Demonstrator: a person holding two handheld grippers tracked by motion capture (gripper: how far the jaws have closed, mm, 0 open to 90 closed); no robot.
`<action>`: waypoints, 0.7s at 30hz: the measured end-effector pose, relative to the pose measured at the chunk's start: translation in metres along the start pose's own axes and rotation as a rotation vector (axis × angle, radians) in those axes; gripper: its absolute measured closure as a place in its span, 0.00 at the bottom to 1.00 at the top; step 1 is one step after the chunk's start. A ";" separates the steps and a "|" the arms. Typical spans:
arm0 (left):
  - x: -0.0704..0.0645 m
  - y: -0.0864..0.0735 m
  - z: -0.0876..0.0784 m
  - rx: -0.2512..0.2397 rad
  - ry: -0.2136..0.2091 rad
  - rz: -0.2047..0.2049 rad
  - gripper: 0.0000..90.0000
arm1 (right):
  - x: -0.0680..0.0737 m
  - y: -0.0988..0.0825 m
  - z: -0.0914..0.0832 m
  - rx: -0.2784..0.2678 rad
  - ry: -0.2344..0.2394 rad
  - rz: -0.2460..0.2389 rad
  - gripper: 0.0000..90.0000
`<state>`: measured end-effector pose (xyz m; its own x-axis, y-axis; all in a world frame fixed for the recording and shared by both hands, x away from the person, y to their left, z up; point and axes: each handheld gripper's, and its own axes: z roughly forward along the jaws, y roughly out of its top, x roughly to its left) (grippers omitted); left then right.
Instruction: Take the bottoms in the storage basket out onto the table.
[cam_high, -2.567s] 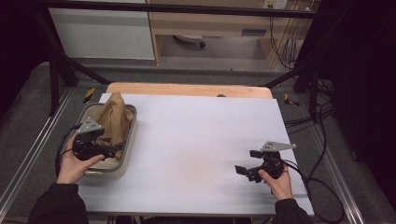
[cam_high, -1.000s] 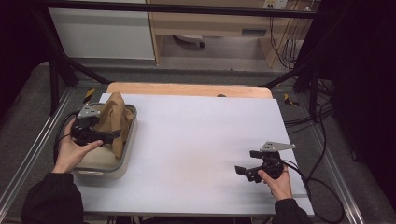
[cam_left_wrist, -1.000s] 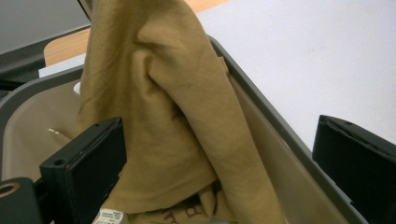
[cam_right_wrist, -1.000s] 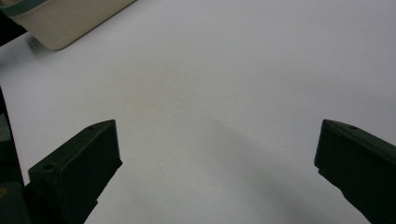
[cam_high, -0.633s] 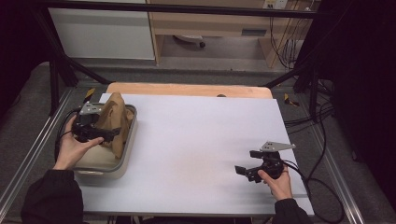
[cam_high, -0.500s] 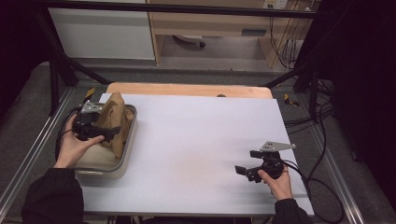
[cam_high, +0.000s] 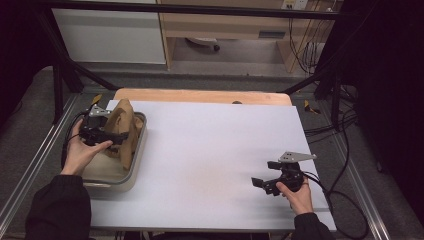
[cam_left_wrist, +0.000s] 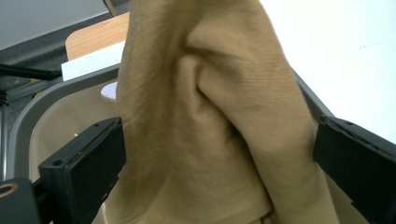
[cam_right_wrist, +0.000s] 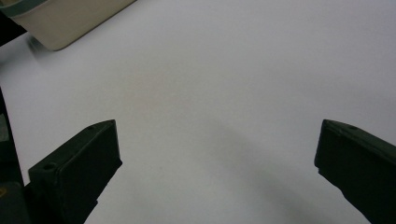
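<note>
A tan cloth (cam_high: 124, 126) stands bunched in a peak inside a grey metal tray (cam_high: 134, 169) at the table's left. My left gripper (cam_high: 118, 138) reaches over the tray from the left, and its jaws are open wide on either side of the cloth. In the left gripper view the cloth (cam_left_wrist: 210, 121) rises between the two black jaws of that gripper (cam_left_wrist: 219, 126), with the tray's rim (cam_left_wrist: 28, 116) behind. My right gripper (cam_high: 263, 173) rests open over the bare white tabletop at the front right. Between the right gripper's (cam_right_wrist: 217, 126) jaws there is nothing.
The white tabletop (cam_high: 215, 145) stretches between the two hands. A wooden board (cam_high: 200, 95) lies along its far edge. A corner of the tray (cam_right_wrist: 60, 18) shows at the top left of the right gripper view. Cables trail off the table's right side.
My left gripper has moved from the front of the tray toward the back, up to the cloth. The right gripper has stayed where it was.
</note>
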<state>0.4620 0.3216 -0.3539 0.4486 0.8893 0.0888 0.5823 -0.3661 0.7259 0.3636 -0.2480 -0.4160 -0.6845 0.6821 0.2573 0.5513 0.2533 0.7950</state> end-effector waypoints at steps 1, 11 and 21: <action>0.000 0.000 0.000 0.000 0.000 0.000 0.03 | 0.000 0.000 0.000 0.000 0.000 0.000 0.01; 0.006 -0.003 0.014 0.015 0.010 0.007 0.04 | 0.000 0.000 0.000 0.002 0.001 0.001 0.01; 0.005 -0.008 0.023 0.005 0.004 0.011 0.29 | 0.000 0.000 0.000 0.003 0.001 0.001 0.01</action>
<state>0.4747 0.3228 -0.3750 0.4527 0.8861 0.0994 0.5806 -0.3775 0.7214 0.3637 -0.2476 -0.4163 -0.6844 0.6816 0.2589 0.5533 0.2543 0.7932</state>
